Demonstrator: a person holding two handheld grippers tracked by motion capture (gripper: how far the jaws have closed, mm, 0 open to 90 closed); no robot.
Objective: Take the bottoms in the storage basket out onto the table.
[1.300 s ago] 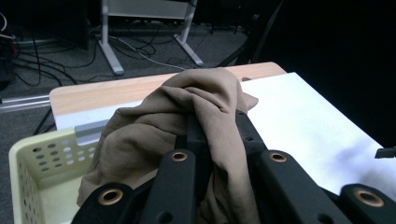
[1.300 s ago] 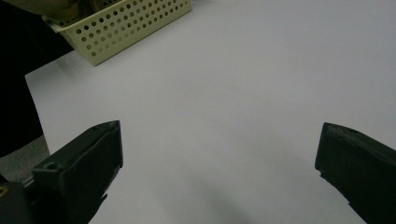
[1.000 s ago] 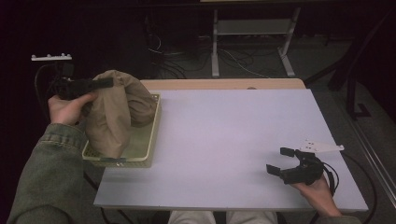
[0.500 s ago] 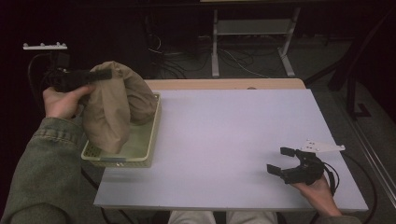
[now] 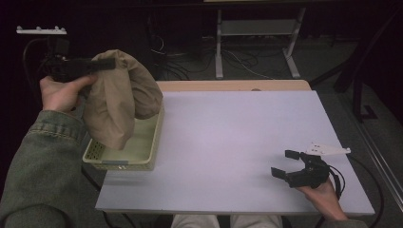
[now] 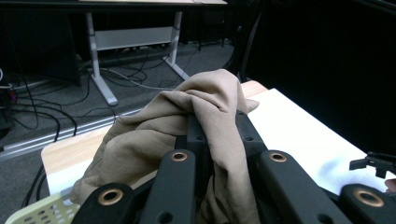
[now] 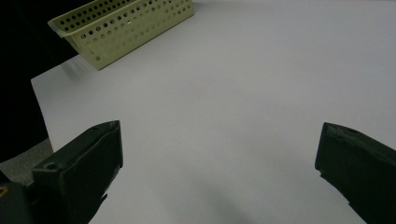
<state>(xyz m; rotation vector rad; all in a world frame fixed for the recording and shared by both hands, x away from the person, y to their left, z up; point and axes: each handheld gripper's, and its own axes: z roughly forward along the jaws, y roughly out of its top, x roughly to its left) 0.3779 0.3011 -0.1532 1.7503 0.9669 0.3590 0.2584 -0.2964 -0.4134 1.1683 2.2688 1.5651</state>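
White table top (image 5: 228, 142) nearest the person, bare across the middle — a free place to lay something out. On its near right corner sits the right claw (image 5: 285, 164), held low in the right hand (image 5: 323, 192), jaws spread wide with nothing between them. In the right gripper view the two black jaws stand far apart over plain table, aimed toward the basket (image 7: 121, 28). Judgement: it waits there, ready to take a share of the cloth once that comes across.

Further out, at the left edge of the table, the pale green perforated basket (image 5: 138, 152). Its near end looks bare; the lower folds of the cloth hang down into or just over its far part, so the load is not yet clear of the rim.

Above the basket, the tan cloth (image 5: 119, 104) — a soft, bunched piece, possibly a garment, hanging as a drooping bundle. The left claw (image 5: 107, 64) is clamped on a fold near its top, held level by the left hand (image 5: 59, 92). The left gripper view confirms it: fabric (image 6: 205, 116) is pinched between the closed jaws and spills over both sides. Gripping high lets the weight pull the cloth long, which should help it come out of the basket without dragging it.

Beyond the table: dark floor, cables, a metal table frame (image 5: 256, 28).
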